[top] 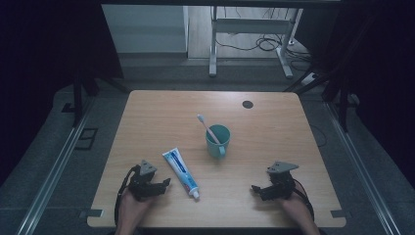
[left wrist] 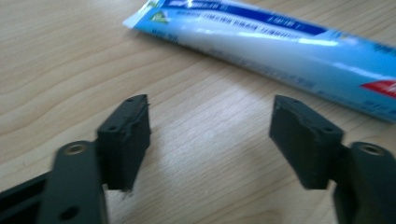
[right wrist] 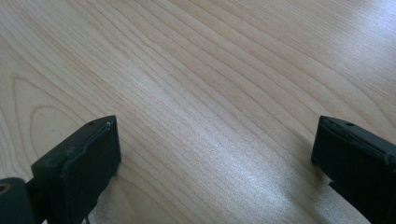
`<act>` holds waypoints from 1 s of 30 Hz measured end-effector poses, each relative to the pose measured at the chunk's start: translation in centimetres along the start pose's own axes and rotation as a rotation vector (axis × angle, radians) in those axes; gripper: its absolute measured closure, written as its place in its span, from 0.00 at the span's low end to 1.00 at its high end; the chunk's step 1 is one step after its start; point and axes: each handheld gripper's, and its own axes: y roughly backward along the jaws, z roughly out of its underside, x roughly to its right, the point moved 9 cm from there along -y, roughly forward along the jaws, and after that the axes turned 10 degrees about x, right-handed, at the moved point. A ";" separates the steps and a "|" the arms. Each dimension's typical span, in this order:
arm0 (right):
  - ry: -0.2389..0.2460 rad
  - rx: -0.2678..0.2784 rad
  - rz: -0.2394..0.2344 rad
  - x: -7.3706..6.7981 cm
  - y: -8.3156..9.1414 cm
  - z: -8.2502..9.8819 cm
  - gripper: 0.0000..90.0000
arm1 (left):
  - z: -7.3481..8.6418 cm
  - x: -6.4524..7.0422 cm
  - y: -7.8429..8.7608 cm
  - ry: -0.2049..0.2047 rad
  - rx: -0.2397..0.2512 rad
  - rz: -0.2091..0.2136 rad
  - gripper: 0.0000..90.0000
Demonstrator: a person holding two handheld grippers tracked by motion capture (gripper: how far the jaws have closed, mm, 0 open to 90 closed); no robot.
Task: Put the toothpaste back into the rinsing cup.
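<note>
My left gripper (top: 165,183) sits low over the table (top: 274,127) with its jaws apart and nothing between them, pointed at the toothpaste tube (top: 180,172), which lies flat just beyond the fingertips. In the left gripper view the tube (left wrist: 261,44) runs slantwise across the wood ahead of the pads, near but not touching. My right gripper (top: 255,188) rests wide open on bare wood at the other side, well apart from everything.

The step I judge to be in hand is picking up the tube. To do it well I should slide forward so the jaws straddle the body across its width, not along its length, and take it near the middle, where it looks full, not at the flat crimped end, which would likely slip. I want the pads low, almost brushing the wood, since the tube lies flat. A gentle squeeze should do; too hard could push paste toward the cap. The teal cup (top: 218,141) with the toothbrush (top: 207,127) stands beyond, clear of my path
</note>
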 end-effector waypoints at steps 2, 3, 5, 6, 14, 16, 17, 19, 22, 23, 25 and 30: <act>0.000 0.000 0.000 0.0 0.0 0.0 0.01 | -0.5 0.3 0.1 0.003 0.016 0.013 0.42; 0.000 0.000 0.000 0.0 0.0 0.0 0.01 | -0.7 0.5 0.2 -0.005 0.021 0.023 0.46; 0.000 0.000 0.001 0.0 0.0 0.0 0.01 | -1.1 1.1 0.3 -0.014 0.030 0.041 0.53; 0.000 0.000 0.001 0.0 0.0 0.0 0.01 | -1.3 1.3 0.3 -0.021 0.031 0.052 0.58; 0.000 0.000 0.001 0.0 0.0 0.0 0.01 | -2.2 3.4 -0.3 -0.056 0.026 0.120 0.92; -0.001 0.000 0.001 0.0 0.0 0.0 0.01 | -2.5 3.9 -0.4 -0.077 0.028 0.125 0.99; -0.001 0.001 0.001 0.0 0.0 0.0 0.01 | -2.7 4.1 -0.6 -0.081 0.029 0.131 0.99; -0.001 0.001 0.001 0.0 0.0 0.0 0.01 | -3.1 4.7 -0.9 -0.085 0.033 0.149 1.00; -0.001 0.001 0.001 0.0 0.0 0.0 0.01 | -3.7 5.7 -1.6 -0.095 0.035 0.168 1.00; 0.000 0.001 0.001 0.0 0.0 0.0 0.01 | -3.8 6.0 -1.8 -0.103 0.032 0.174 1.00; 0.000 0.001 0.001 0.0 0.0 0.0 0.01 | -4.1 6.7 -2.4 -0.116 0.025 0.186 1.00; -0.001 0.001 0.001 0.0 0.0 0.0 0.01 | -4.2 8.1 -3.5 -0.125 0.003 0.209 1.00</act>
